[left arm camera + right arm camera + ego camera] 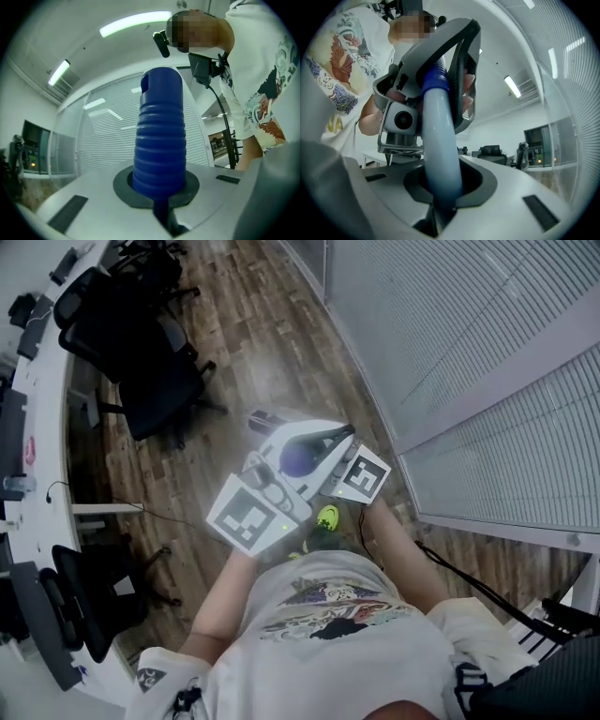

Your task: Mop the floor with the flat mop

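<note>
**Two-gripper hold on the mop point(298, 460), seen from the head and from each gripper.** The pole point(438, 140) stands upright just in front of the person.

- **Left gripper point(160, 190):** fingers point(79, 201) clamped on the blue ribbed grip point(159, 136) at the pole's top end.
- **Right gripper point(440, 199):** fingers point(529, 201) closed tight on the pale pole lower down (the left gripper's body shows directly above it in the right gripper view).
- **Head view:** the two grippers meet side by side over the wood floor point(262, 343), with the grip's rounded top between them. The mop's flat head cannot be made out in any view.
- **Surroundings:** to the person's left is a white worktop point(37, 427) with black chairs point(150, 362) beside it. To the right is a wall of slatted blinds point(469, 352). Strip lights point(136, 22) cross the ceiling in the left gripper view.
</note>
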